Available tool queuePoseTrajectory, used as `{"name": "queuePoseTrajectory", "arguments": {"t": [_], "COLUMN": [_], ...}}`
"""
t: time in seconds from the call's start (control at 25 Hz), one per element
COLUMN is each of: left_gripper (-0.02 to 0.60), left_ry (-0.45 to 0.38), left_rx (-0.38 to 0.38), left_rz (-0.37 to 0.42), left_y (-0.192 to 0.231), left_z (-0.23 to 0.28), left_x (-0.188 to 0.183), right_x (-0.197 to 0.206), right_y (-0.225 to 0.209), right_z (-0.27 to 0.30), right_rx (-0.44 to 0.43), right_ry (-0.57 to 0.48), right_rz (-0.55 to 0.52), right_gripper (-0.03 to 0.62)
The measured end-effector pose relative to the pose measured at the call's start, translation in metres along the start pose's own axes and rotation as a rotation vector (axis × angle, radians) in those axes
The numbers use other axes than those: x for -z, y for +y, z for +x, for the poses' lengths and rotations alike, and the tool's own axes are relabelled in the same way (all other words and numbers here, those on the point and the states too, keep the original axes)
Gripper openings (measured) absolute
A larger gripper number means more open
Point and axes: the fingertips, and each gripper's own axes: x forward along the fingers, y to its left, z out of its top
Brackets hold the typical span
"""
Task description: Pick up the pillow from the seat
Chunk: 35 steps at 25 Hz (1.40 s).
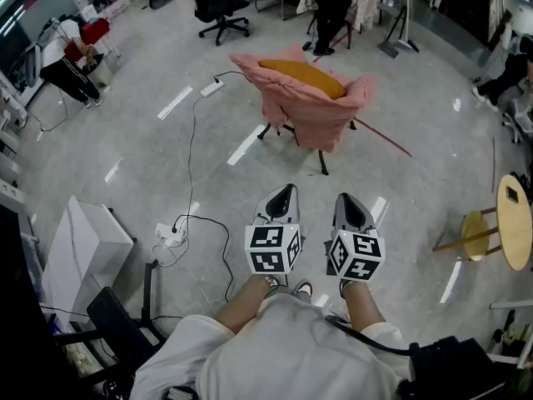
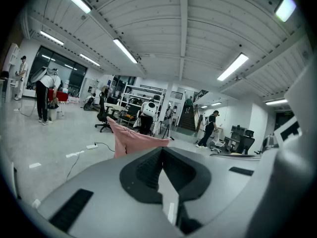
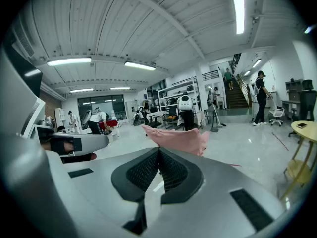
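While the left tongs [image 1: 285, 194] and right tongs [image 1: 351, 200] hang side by side in front of the person, both are shut tight with nothing between them. Well ahead on the floor [image 1: 141, 152] stands a chair [image 1: 322, 162] draped in a pink cloth [image 1: 333, 119]. The orange pillow [image 1: 304, 75] lies on its seat, apart from both tongs.

pillow [image 1: 301, 75] on chair [image 1: 315, 122] seat, upper centre of frame, left gripper [image 1: 286, 192] and right gripper [image 1: 347, 200] side by side below, well apart from chair, stool [image 1: 476, 233] right edge, cabinet [image 1: 83, 248] lower left
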Motion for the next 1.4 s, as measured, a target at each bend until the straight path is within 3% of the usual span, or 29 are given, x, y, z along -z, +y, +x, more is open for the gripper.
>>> {"name": "queuePoseTrajectory", "arguments": {"t": [0.6,0.88,1.16,1.4], "left_gripper": [0.008,0.009,0.008,0.008], "left_ry": [0.023,0.068,0.08,0.078], "left_rx": [0.04,0.082,0.084,0.061], "left_rz": [0.011,0.034,0.029,0.024], "left_y": [0.039,0.033,0.02,0.003], "left_z": [0.016,0.044,0.103,0.166], "left_x": [-0.011,-0.001,0.001,-0.014], "right_x": [-0.005,0.003,0.003,-0.025], "right_y": [0.021,-0.017,-0.061,-0.111], "right_z": [0.032,0.048,0.087,0.128], "right_rx": [0.033,0.098,0.077,0.049], "right_ry": [-0.01,0.02,0.047,0.044], "right_rz": [0.032,0.081,0.09,0.075], "right_gripper": [0.031,0.031,0.031,0.031]}}
